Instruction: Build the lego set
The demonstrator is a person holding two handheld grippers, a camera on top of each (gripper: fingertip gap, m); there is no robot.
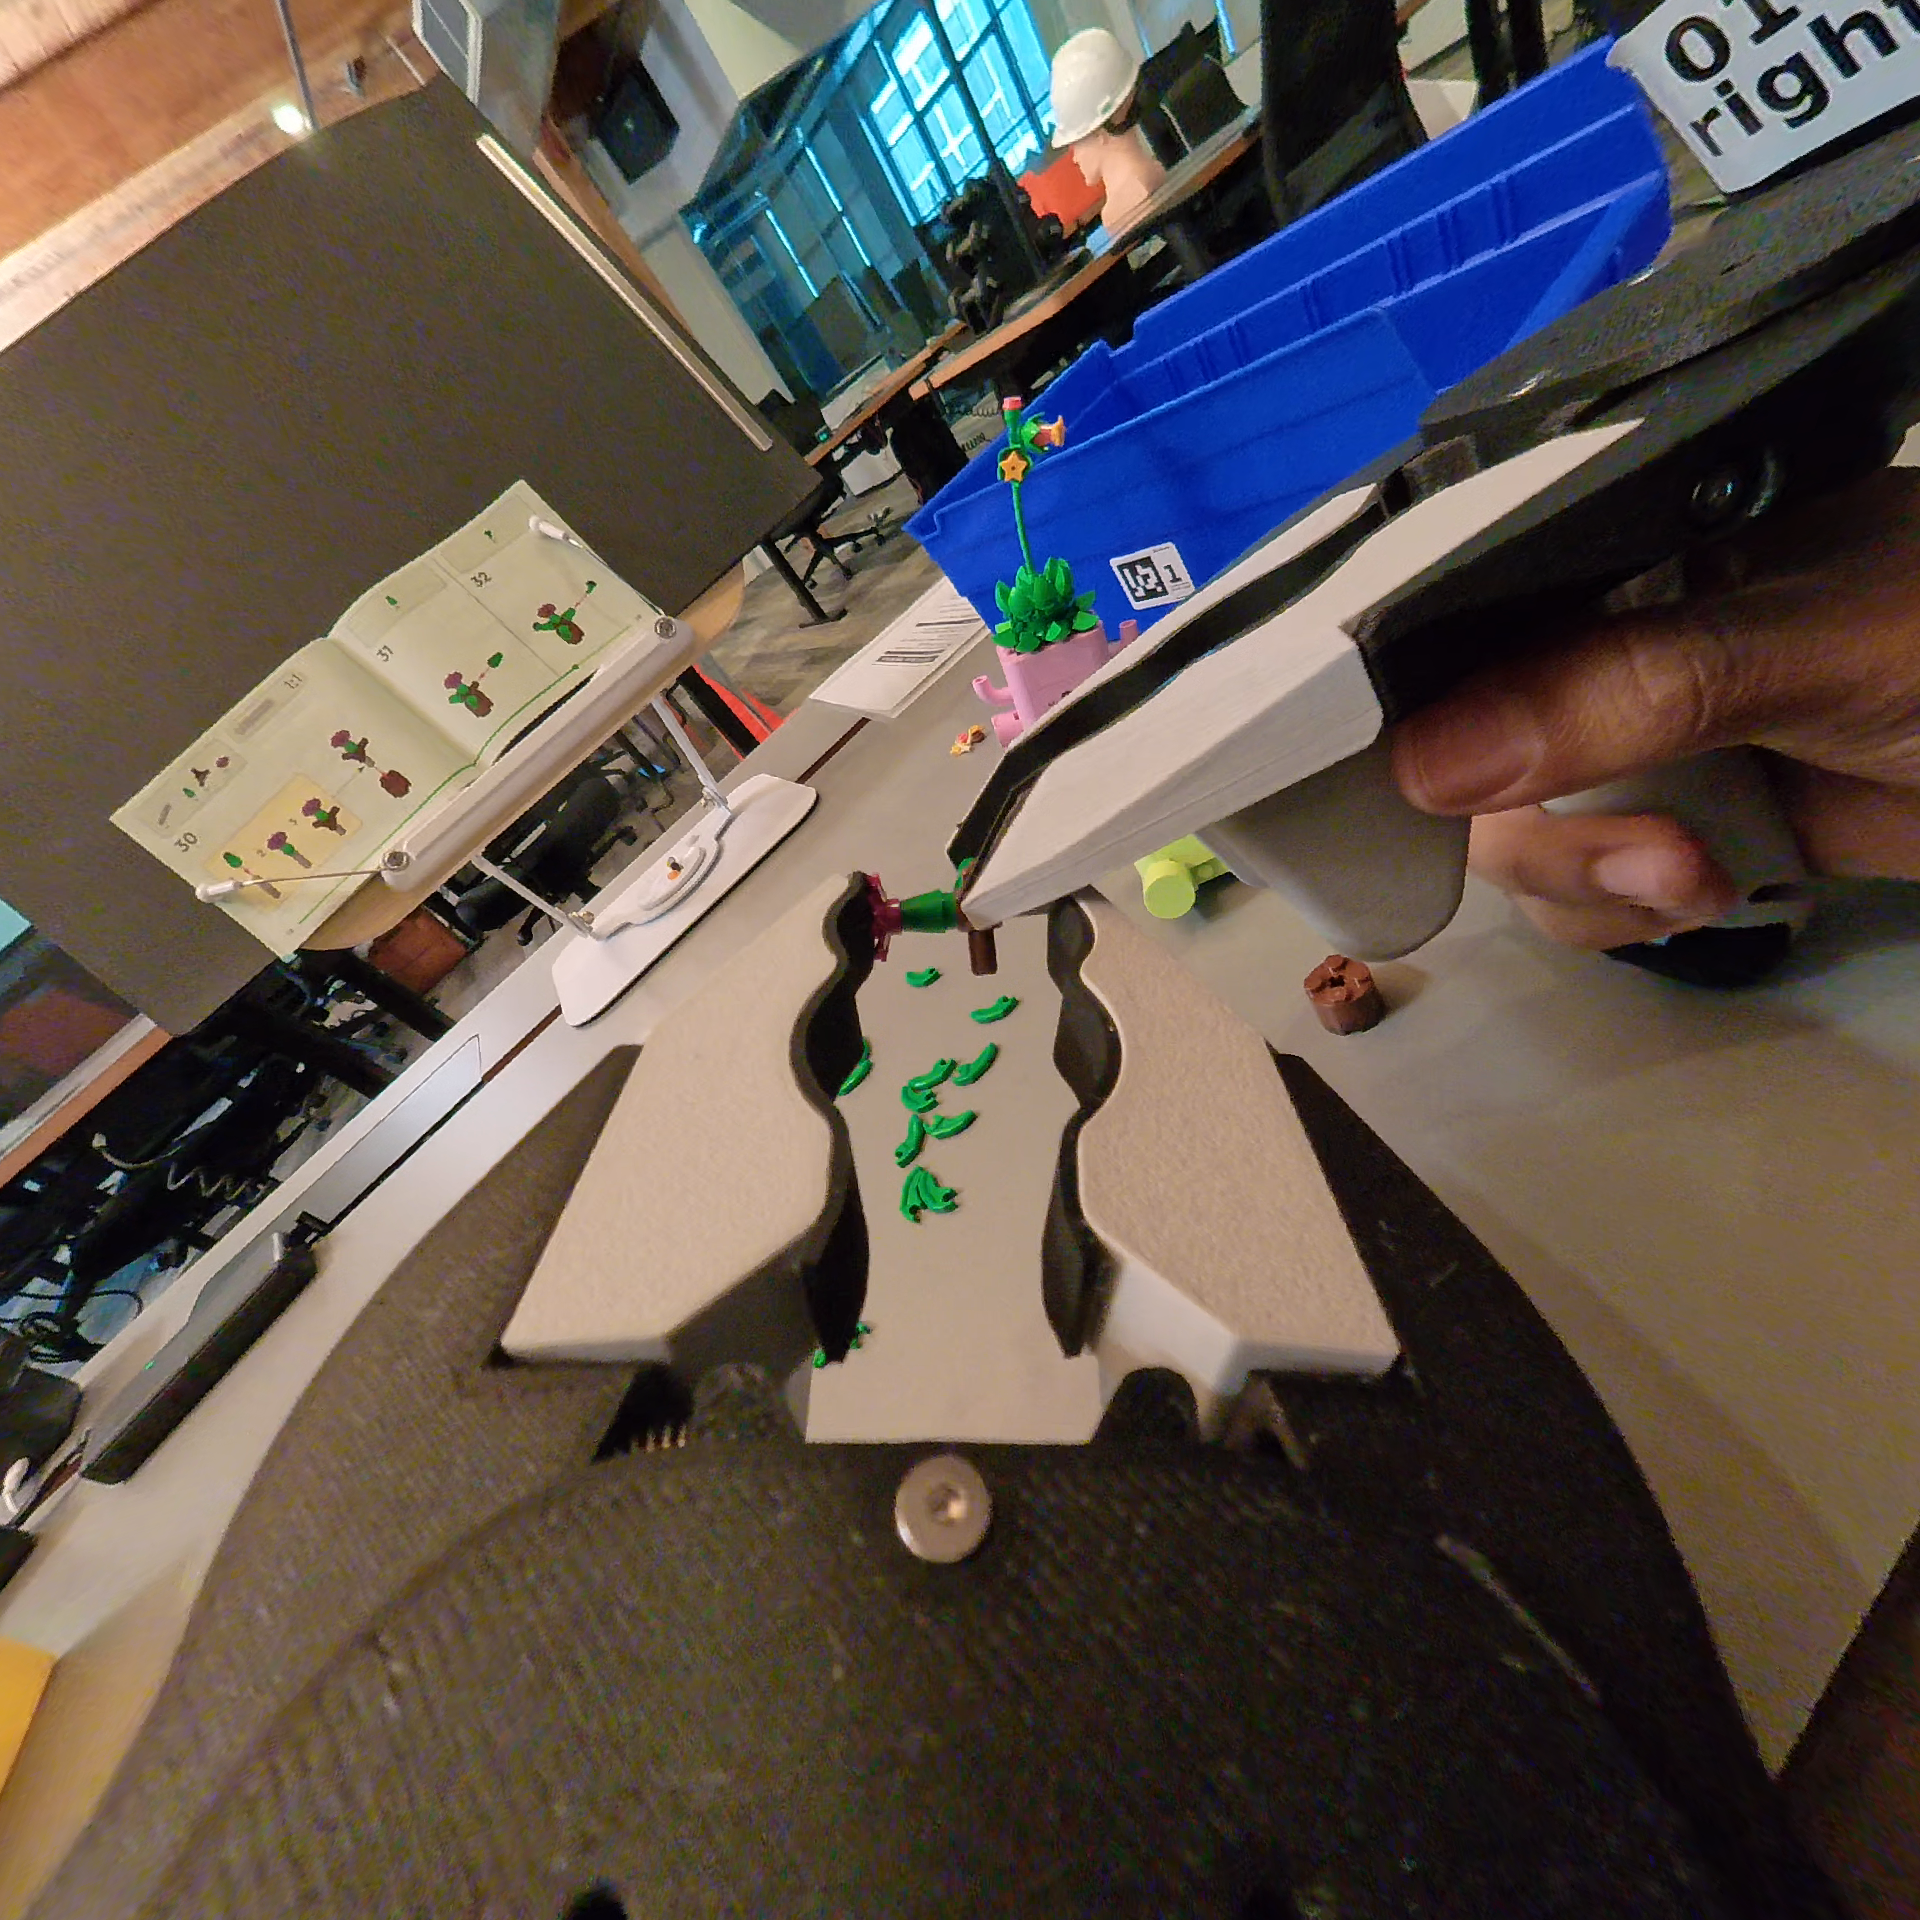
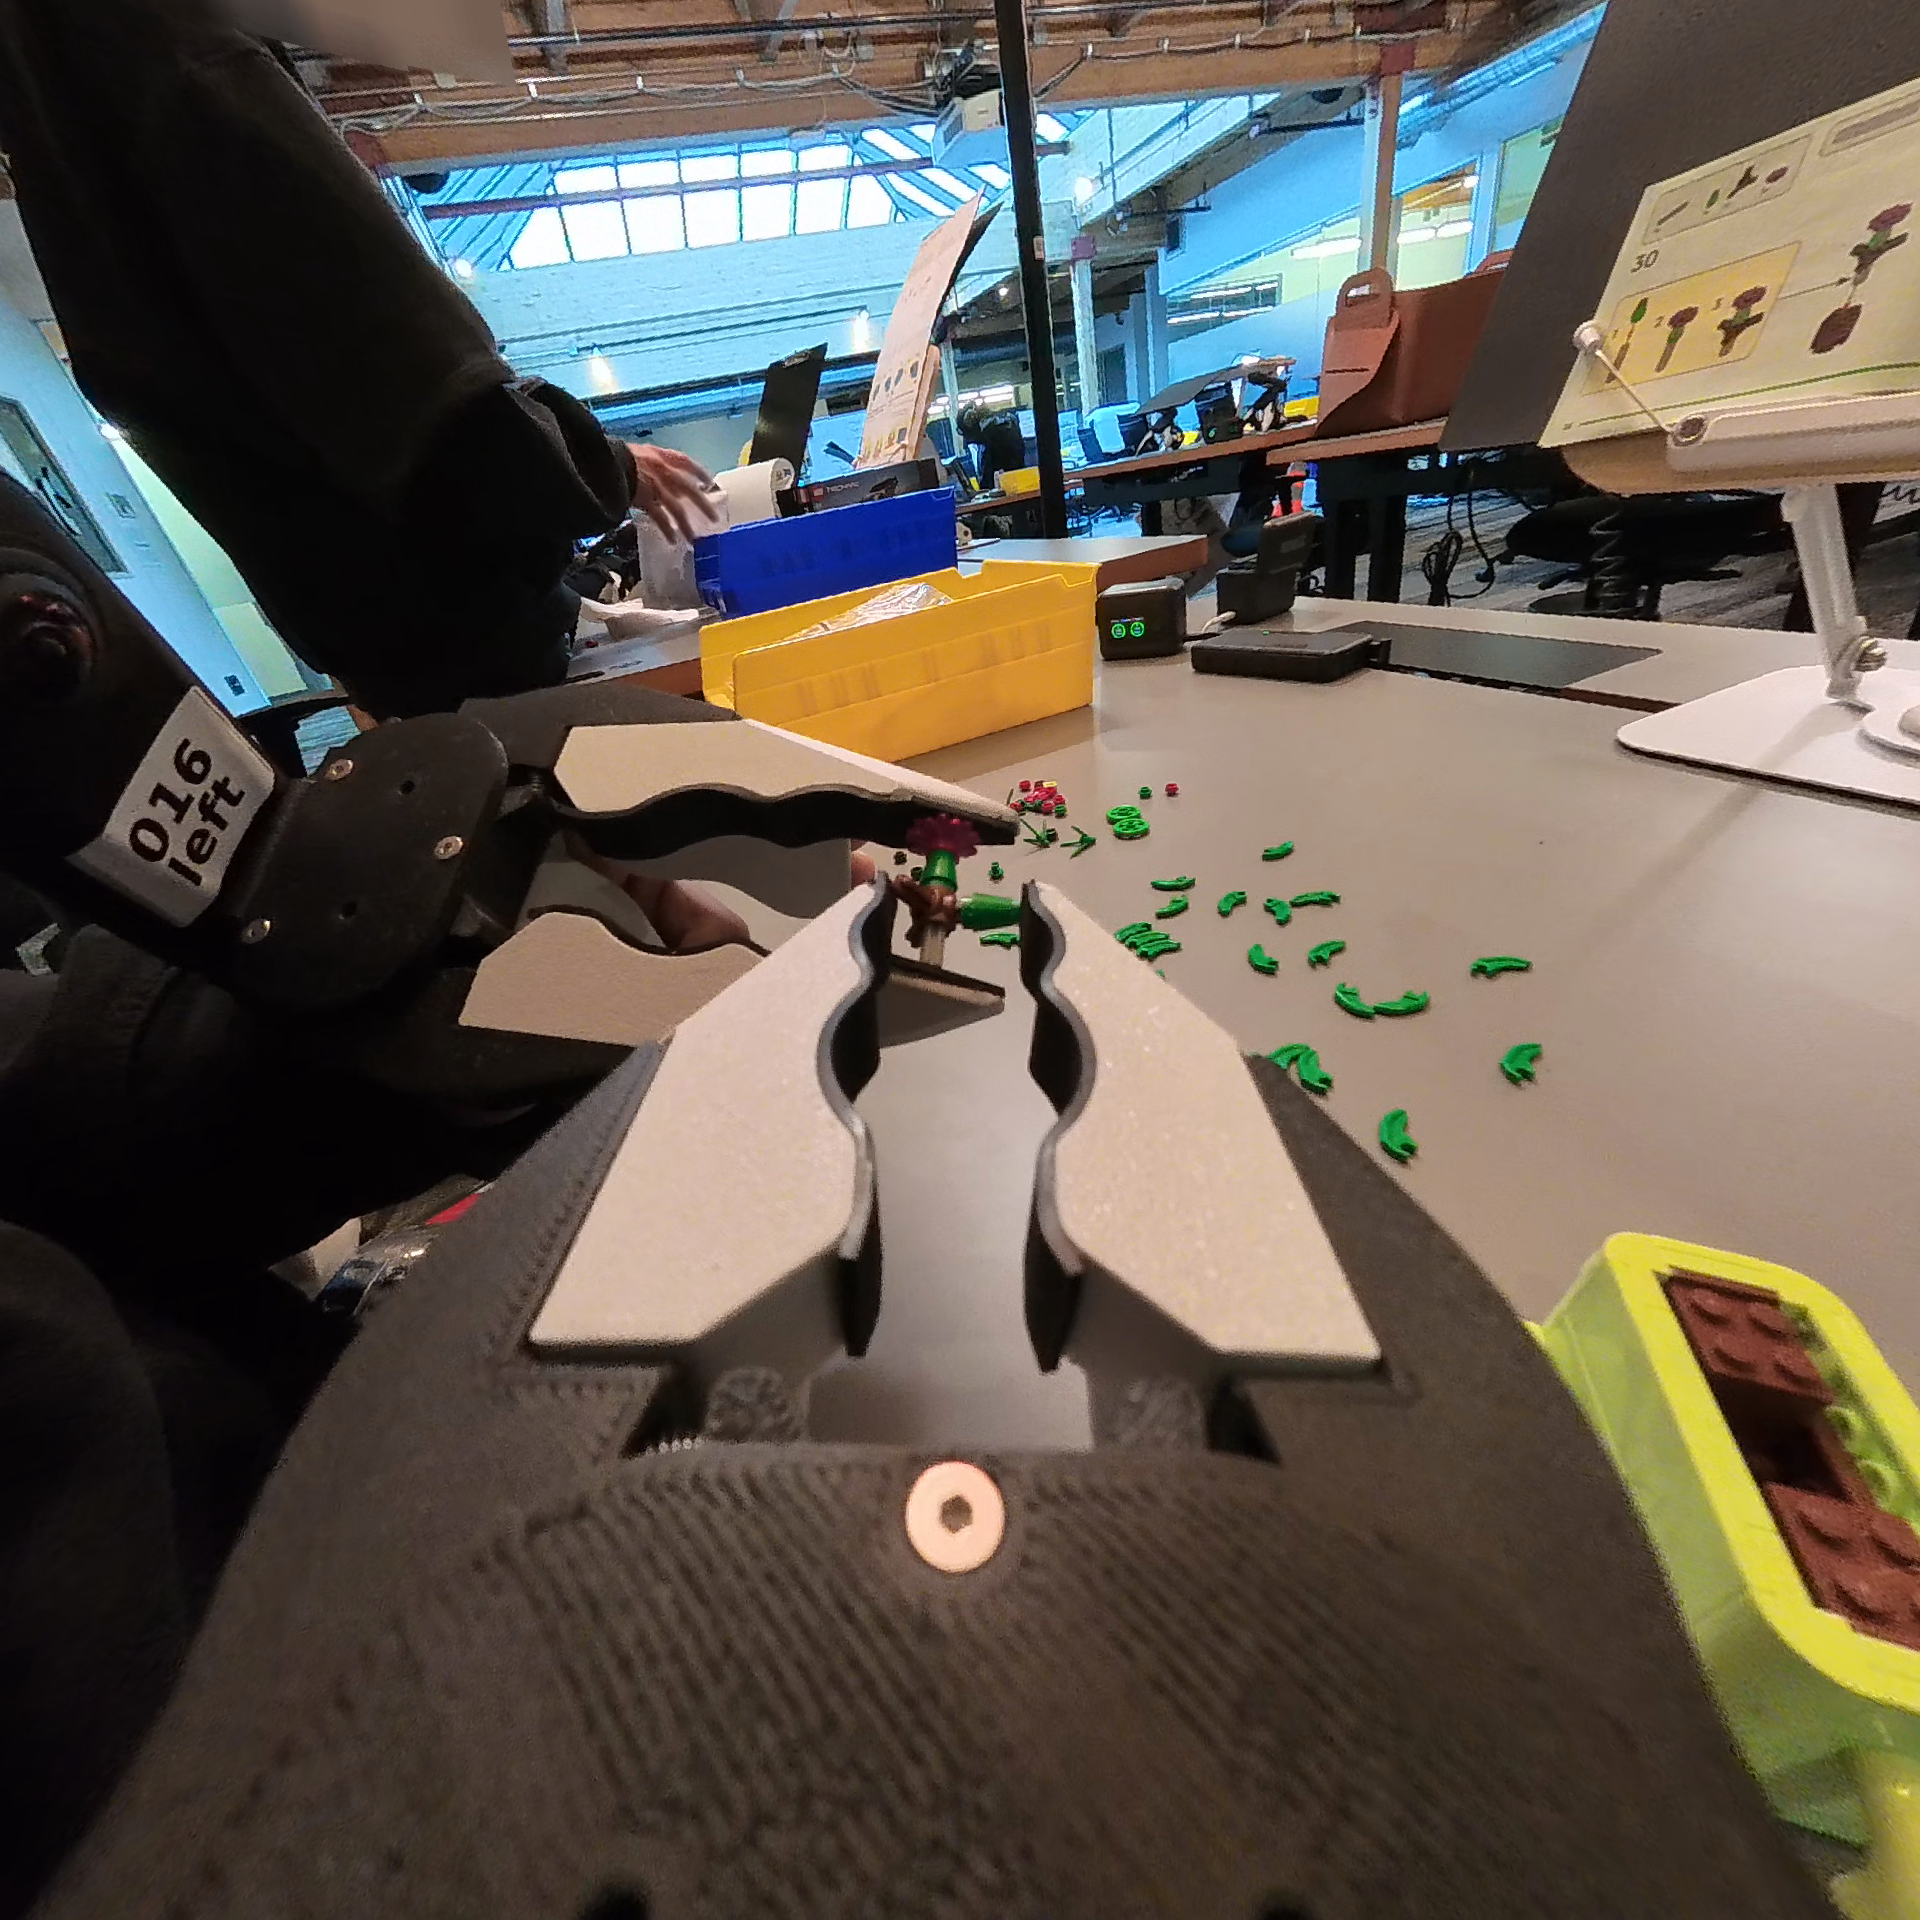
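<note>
My right gripper (image 2: 956, 899) is shut on a small flower stem: a magenta flower head (image 1: 873, 914), a green stem (image 1: 925, 909) and a brown piece (image 1: 982, 945). It holds the stem above the grey table. My left gripper (image 1: 961, 909) is open around the flower. Its one finger touches the flower head (image 2: 940, 831), and the other finger is well apart below. Several loose green leaf pieces (image 1: 935, 1101) lie on the table under and beyond the grippers; they also show in the right wrist view (image 2: 1299, 935).
An instruction booklet (image 1: 395, 686) stands open on a white stand. A pink pot with a green plant (image 1: 1039, 644) stands before a blue bin (image 1: 1299, 343). A brown round brick (image 1: 1345, 992) and a lime-green pot (image 2: 1766, 1507) sit nearby. A yellow bin (image 2: 914, 665) stands farther back. The tips of both grippers are at nearly the same place.
</note>
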